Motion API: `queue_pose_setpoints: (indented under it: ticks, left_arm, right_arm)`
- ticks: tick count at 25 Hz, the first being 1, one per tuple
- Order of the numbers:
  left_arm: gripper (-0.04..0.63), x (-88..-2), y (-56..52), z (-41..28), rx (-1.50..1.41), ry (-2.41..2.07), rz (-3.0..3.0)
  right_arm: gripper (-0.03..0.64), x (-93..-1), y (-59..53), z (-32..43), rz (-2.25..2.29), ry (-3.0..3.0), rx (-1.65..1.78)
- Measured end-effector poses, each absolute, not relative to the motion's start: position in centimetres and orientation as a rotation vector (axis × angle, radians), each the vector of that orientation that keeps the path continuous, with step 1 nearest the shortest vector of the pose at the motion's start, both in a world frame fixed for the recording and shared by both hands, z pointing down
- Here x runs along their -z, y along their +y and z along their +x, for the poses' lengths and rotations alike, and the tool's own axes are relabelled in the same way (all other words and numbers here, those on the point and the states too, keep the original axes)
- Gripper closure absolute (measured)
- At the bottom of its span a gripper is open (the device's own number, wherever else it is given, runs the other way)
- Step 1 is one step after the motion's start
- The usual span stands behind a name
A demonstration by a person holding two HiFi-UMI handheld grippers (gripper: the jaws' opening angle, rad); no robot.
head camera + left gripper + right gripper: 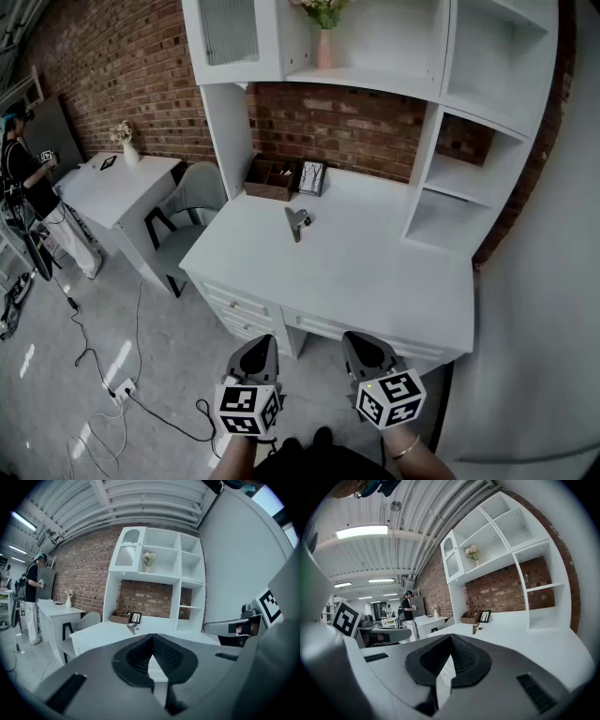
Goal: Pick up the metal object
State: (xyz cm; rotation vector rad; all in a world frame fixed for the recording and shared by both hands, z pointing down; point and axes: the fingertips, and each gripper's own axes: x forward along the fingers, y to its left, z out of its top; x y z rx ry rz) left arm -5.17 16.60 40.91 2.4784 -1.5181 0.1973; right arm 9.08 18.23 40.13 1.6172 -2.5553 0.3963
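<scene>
Pressing together with nothing between them, the jaws of the two grippers are clenched empty: the left gripper (263, 342) and the right gripper (358, 339) hang at 6 o'clock in the head view. One metal object (297, 223) lies on the white desk (375, 281) toward 12 o'clock, well apart from both. Behind it stand one wooden box (269, 180) and one picture frame (311, 177). One vase (323, 49) sits on the shelf (375, 77) above.

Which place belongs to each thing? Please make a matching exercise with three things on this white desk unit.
Things:
1. grey metal object
2. pink vase with flowers
3. brown wooden box

Places:
a. upper shelf
b. back of the white desktop, beside the framed picture
c. middle of the desktop

Pairs: 1-c; 2-a; 3-b
</scene>
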Motion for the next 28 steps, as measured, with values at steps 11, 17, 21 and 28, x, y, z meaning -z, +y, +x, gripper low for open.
queue_pose_setpoints:
  ticks: [11,17,21,28]
  left_arm:
    - [0.588,-40.9,16.1,-5.4,-0.187,-1.579,2.453]
    - [0.586,-40.5,15.8,-4.6,-0.187,-1.591,2.454]
    - [0.586,-40.0,15.3,-4.3,-0.182,-1.602,2.460]
    - [0.588,-40.7,14.7,-4.6,-0.208,-1.617,2.435]
  right_arm:
    - [0.612,-39.9,17.7,9.4,1.558,-2.621,-0.396]
    - [0.612,-39.8,17.3,10.7,1.568,-2.612,-0.388]
    - [0.612,-39.4,16.7,10.8,1.547,-2.631,-0.385]
    - [0.561,-39.4,15.3,10.1,1.501,-2.664,-0.416]
